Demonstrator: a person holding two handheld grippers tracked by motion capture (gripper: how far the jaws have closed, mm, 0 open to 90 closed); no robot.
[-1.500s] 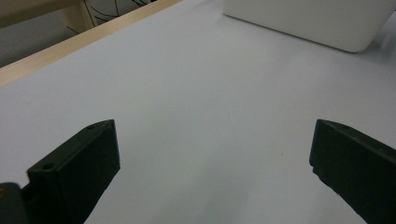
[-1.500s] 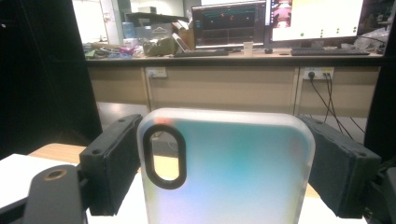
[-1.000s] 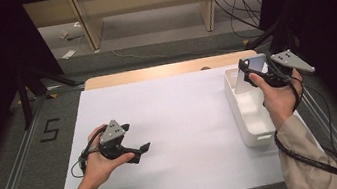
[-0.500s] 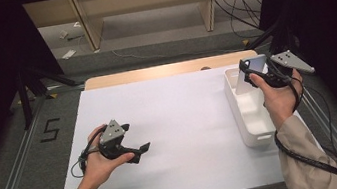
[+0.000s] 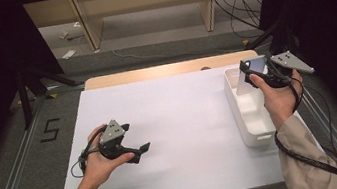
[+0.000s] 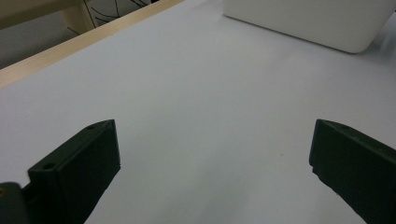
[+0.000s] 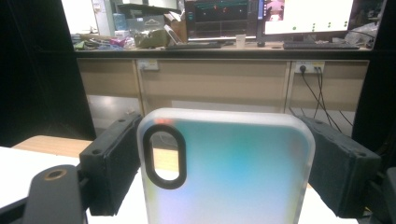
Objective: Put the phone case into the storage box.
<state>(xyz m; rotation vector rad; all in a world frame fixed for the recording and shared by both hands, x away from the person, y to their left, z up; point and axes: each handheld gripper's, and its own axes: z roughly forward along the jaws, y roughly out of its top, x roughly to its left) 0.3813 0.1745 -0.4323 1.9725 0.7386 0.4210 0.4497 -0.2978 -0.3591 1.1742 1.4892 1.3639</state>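
Two grippers: one per hand;
Right gripper (image 5: 252,68): upper right of frame, jaws clamped on phone case (image 7: 226,168), above white bin (image 5: 247,113);
Left gripper (image 5: 137,151): lower left, jaws wide, nothing between.

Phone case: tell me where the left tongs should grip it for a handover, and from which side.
The right tongs clamp the phone case across its long side edges, camera cutout end uppermost. The top end stands free above the white bin, so the open left tongs would probably best come from above and pinch the flat faces near that top edge, clear of the cutout.
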